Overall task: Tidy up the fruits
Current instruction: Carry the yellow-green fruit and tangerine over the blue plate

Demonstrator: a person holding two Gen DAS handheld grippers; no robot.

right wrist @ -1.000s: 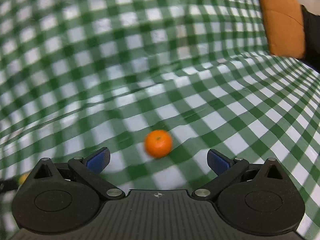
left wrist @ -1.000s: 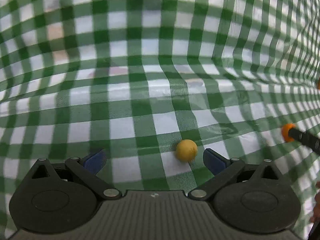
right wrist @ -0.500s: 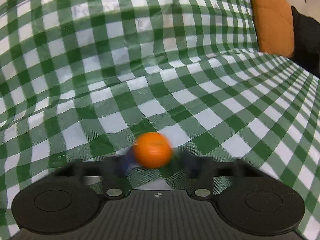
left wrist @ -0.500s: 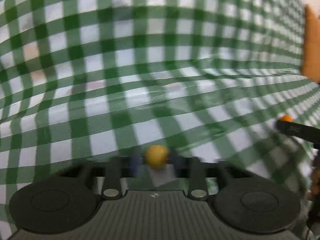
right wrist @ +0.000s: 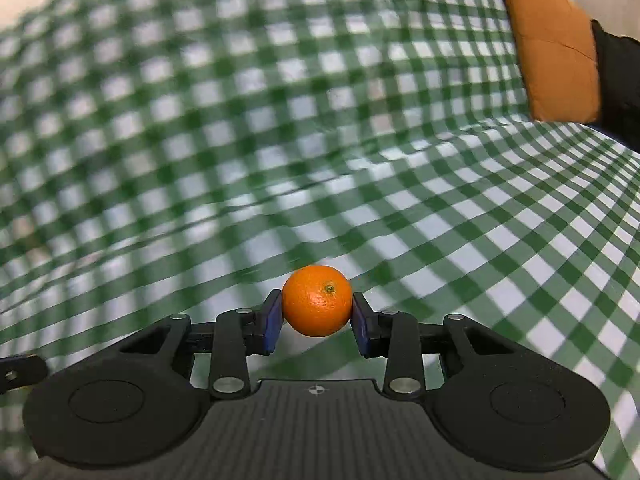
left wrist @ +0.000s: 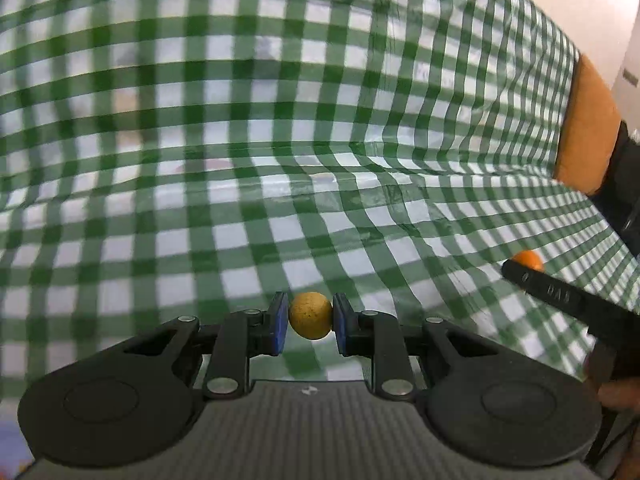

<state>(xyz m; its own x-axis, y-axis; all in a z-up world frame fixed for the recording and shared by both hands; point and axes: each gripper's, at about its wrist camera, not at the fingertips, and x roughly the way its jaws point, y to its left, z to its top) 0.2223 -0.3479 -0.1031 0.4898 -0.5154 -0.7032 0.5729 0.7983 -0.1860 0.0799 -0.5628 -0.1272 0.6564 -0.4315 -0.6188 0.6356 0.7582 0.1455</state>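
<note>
Left wrist: my left tongs [left wrist: 310,316] pinch yellow fruit [left wrist: 310,315] above checked cloth [left wrist: 280,128]. Right tongs [right wrist: 317,312] pinch orange [right wrist: 317,300], also above cloth, cushion [right wrist: 552,48] beyond.

Both wrist cameras look forward and down, close over one shared checked cloth [left wrist: 280,168]

Soft, even daylight filled both views, with no glare. The checked cloth [right wrist: 160,120] smeared with motion blur, worst at the upper left of the right view, and bowed at the edges; the near fruit stayed sharp.
</note>
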